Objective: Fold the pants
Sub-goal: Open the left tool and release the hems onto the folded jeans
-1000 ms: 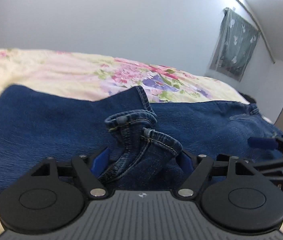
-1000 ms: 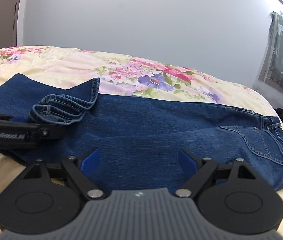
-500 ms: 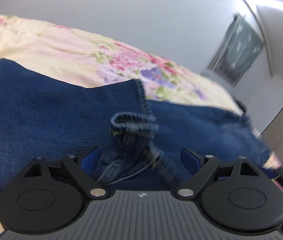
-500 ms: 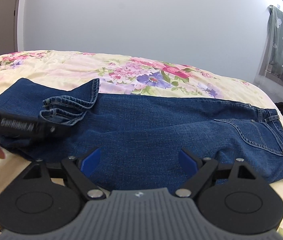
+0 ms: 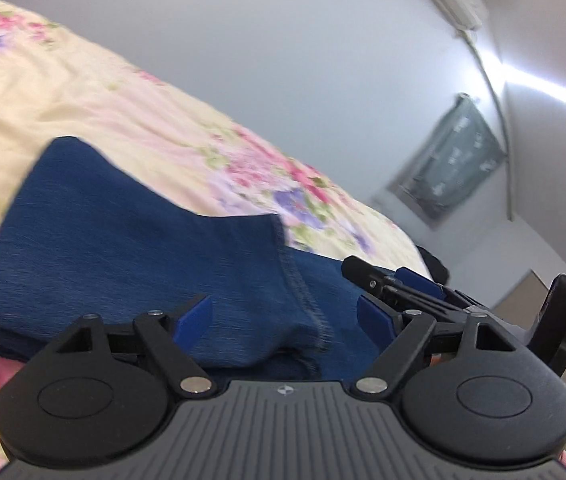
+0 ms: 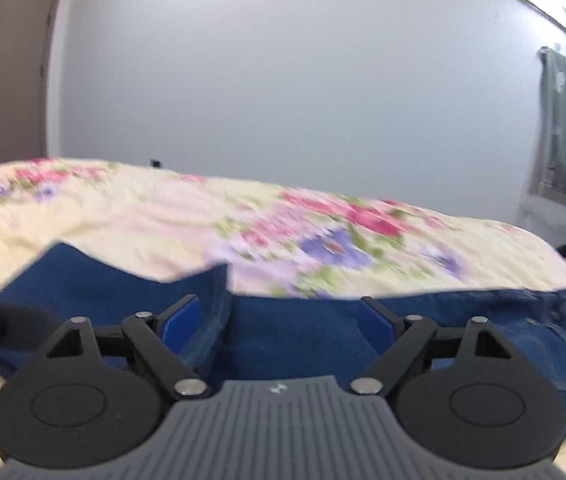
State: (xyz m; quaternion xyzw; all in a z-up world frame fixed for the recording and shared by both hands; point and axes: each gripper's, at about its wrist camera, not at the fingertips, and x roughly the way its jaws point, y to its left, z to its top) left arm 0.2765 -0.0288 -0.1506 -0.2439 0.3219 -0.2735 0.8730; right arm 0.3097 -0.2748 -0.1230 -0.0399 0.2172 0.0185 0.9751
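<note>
Jeans (image 5: 131, 264) lie flat on floral bedspread (image 5: 95, 108), folded leg end toward 9 o'clock in both views, waistband (image 6: 551, 320) toward 3 o'clock in right wrist view. Left gripper (image 5: 285, 314) spread wide, jaws have just been closing a little, denim below the gap, pads not pressing on it. Right gripper (image 6: 279, 320) wide apart too, nothing pinched. Its fingers show at 3 o'clock in left view. Both frames blurred.
</note>
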